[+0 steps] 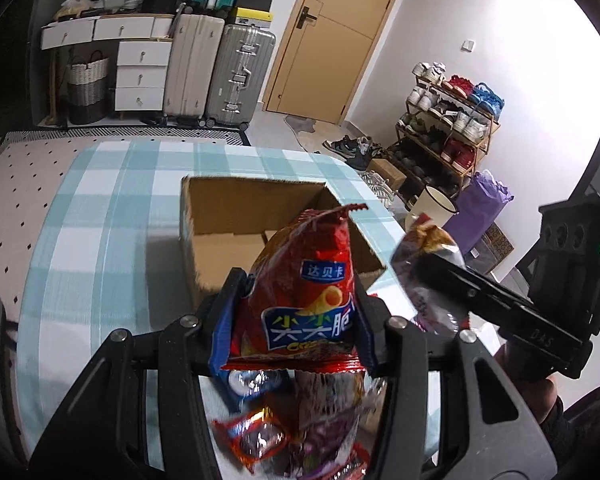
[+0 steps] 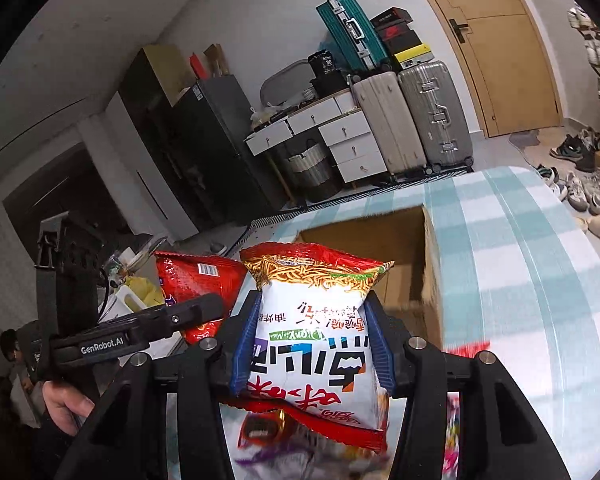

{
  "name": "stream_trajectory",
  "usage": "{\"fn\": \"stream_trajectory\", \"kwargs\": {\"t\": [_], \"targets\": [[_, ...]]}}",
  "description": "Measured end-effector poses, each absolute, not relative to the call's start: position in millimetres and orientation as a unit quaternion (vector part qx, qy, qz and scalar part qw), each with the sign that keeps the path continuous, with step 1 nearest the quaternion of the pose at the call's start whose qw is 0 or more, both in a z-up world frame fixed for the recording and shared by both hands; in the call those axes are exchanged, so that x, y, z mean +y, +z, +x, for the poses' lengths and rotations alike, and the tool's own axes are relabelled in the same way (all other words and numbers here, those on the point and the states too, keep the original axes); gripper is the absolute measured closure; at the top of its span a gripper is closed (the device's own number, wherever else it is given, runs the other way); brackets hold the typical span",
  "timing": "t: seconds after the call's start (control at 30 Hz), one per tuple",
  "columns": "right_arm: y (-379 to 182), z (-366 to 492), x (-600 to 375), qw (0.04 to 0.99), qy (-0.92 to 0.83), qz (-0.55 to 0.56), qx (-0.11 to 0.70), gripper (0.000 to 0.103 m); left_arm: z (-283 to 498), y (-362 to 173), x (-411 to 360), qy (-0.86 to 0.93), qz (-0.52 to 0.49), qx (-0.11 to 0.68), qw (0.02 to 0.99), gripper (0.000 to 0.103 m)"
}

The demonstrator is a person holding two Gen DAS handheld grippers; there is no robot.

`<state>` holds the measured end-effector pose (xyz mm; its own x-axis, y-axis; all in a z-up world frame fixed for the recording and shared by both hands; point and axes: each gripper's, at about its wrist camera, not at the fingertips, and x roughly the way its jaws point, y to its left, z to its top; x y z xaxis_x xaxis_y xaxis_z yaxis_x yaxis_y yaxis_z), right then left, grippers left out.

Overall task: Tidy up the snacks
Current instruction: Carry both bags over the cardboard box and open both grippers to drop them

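Note:
My left gripper (image 1: 296,304) is shut on a red chip bag (image 1: 304,280) and holds it upright above the table, just in front of an open cardboard box (image 1: 228,216). My right gripper (image 2: 308,328) is shut on a white and red noodle snack bag (image 2: 316,320), held upside down near the same box (image 2: 428,292). In the left wrist view the right gripper (image 1: 440,276) and its bag (image 1: 424,248) are to the right. In the right wrist view the left gripper (image 2: 204,308) and the red bag (image 2: 196,280) are to the left. The box looks empty inside.
Several loose snack packets (image 1: 260,436) lie on the blue-checked tablecloth (image 1: 100,240) under the grippers. Beyond the table stand suitcases (image 1: 240,76), white drawers (image 1: 140,76), a door (image 1: 332,32) and a shoe rack (image 1: 448,120).

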<state>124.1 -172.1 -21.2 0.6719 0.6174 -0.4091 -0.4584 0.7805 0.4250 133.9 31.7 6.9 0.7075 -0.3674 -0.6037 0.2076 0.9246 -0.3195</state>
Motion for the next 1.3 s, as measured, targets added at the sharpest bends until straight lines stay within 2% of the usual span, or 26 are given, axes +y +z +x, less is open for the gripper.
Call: {"fn": "stream_trajectory", "kwargs": {"t": [0.3,0.83,0.97,1.0,1.03,1.07,1.1,1.3], "targets": [[-13.6,197.7,-157.9,0.891,0.295,0.147,0.311,0.053,198.6,13.6,18.3,-0.156,-0.095,0.366,0.913,0.057],[-54.5,271.1,-141.8,0.885,0.264,0.128,0.362,0.053,281.6,-28.9,12.2,-0.14,-0.082,0.404,0.9,0.056],[-60.2,279.1,-141.9,0.896,0.228,0.102,0.367,0.048,294.0,-40.0,16.4,-0.109,-0.082,0.43,0.892,0.034],[-60.0,279.2,-144.5,0.899,0.224,0.101,0.363,0.04,292.9,-40.4,19.4,-0.112,-0.089,0.427,0.893,0.031],[-59.0,278.0,-147.9,0.902,0.217,0.102,0.359,0.036,291.4,-40.1,21.0,-0.116,-0.092,0.423,0.894,0.03],[-57.8,276.4,-151.1,0.903,0.216,0.106,0.356,0.026,289.2,-39.2,21.5,-0.116,-0.09,0.42,0.896,0.027],[-56.4,274.9,-153.9,0.904,0.219,0.109,0.351,0.023,286.6,-37.9,22.0,-0.113,-0.087,0.416,0.898,0.026],[-42.3,256.7,-161.8,0.908,0.226,0.112,0.335,0.023,264.1,-25.4,26.6,-0.107,-0.087,0.401,0.906,0.026]]}}
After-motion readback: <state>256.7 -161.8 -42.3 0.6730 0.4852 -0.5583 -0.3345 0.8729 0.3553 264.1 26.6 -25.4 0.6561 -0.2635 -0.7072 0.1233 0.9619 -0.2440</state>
